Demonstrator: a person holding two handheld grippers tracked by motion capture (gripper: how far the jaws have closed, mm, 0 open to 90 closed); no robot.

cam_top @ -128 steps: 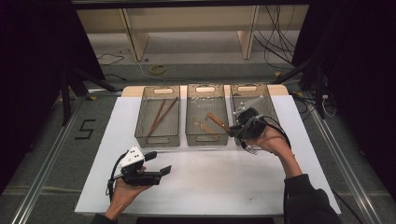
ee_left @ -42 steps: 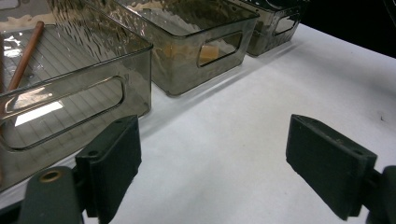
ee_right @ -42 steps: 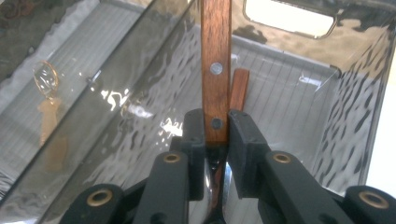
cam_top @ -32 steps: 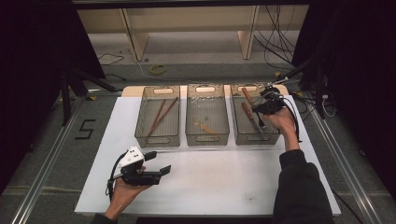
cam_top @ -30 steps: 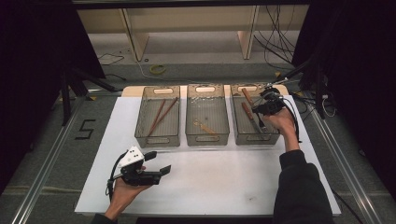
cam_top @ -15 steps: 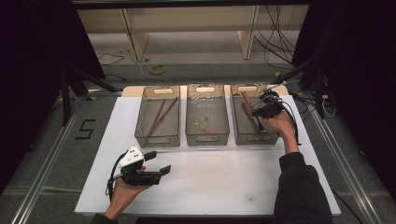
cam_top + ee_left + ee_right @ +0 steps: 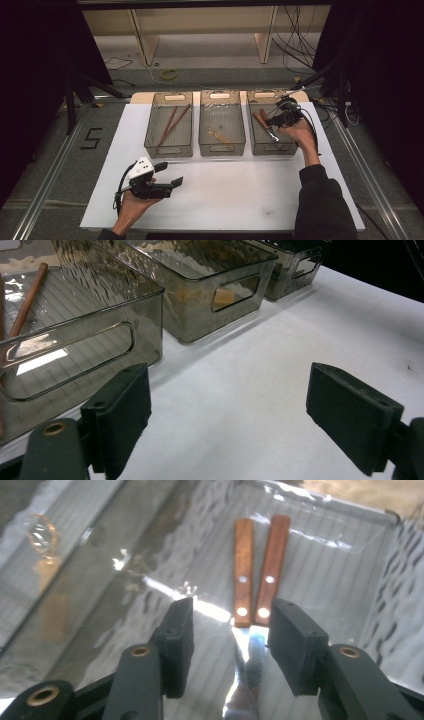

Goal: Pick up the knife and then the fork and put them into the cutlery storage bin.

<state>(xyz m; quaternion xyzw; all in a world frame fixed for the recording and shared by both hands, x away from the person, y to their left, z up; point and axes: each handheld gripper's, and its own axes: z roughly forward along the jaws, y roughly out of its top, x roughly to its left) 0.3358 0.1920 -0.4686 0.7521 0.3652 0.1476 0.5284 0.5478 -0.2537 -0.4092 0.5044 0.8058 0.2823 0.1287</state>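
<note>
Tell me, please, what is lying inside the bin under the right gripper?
Inside the right bin lie two wooden-handled knives side by side, handles riveted. The right gripper, jaws just opened and gripping nothing, hangs above them. The lower ends of their blades are hidden behind the jaws.

Three smoky transparent plastic bins [image 7: 222,148] in row. Two wooden-handled metal knives [image 7: 255,580] in right bin. Two long brown wooden chopsticks [image 7: 171,124] in left bin. One pale wooden utensil [image 7: 219,135] in middle bin.
</note>
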